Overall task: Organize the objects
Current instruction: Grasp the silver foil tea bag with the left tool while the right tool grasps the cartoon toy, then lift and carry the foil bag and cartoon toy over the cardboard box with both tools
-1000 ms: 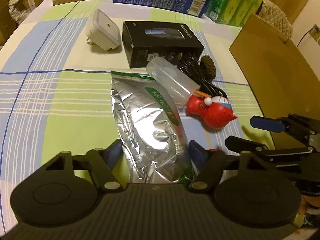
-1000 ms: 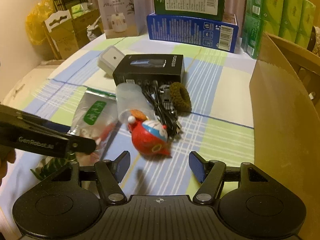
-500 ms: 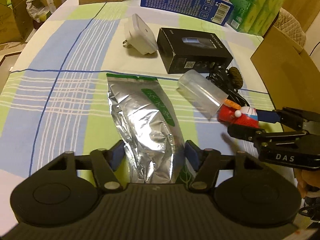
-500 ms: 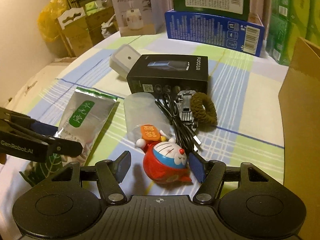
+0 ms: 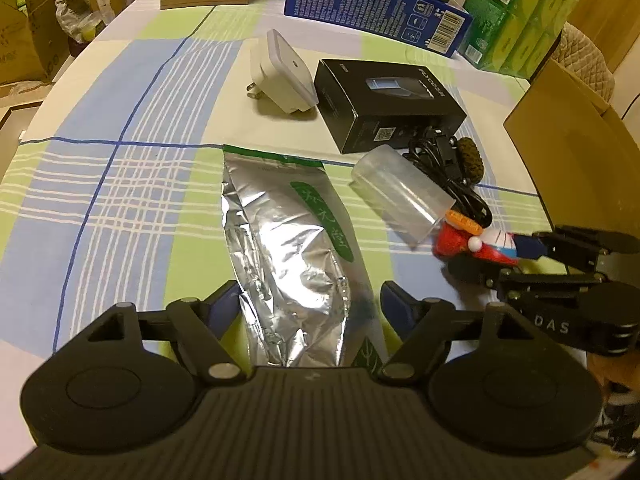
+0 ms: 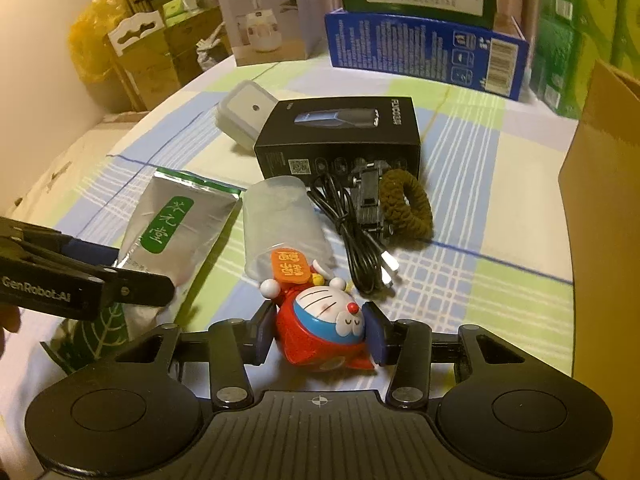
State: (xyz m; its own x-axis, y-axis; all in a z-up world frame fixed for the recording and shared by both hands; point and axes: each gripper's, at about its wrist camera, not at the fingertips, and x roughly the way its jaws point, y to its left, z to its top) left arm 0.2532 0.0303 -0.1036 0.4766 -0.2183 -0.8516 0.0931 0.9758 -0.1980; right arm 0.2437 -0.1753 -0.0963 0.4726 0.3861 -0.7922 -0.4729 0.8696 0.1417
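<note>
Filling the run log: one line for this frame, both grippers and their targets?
left gripper: opening, straddles foil pouch | right gripper: closing, pads against red cat toy | cardboard box: no item seen going in

One foil pouch [image 5: 288, 248], one toy figure [image 6: 324, 332], one black box [image 5: 388, 104], one plug adapter [image 5: 280, 72], one plastic cup [image 6: 284, 224], one hair tie [image 6: 406, 210], one cable [image 6: 356, 232].

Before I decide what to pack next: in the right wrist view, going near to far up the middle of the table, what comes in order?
Red cat-robot figurine between the closing right gripper's pads → clear plastic cup on its side → black product box → blue box at the far edge.
</note>
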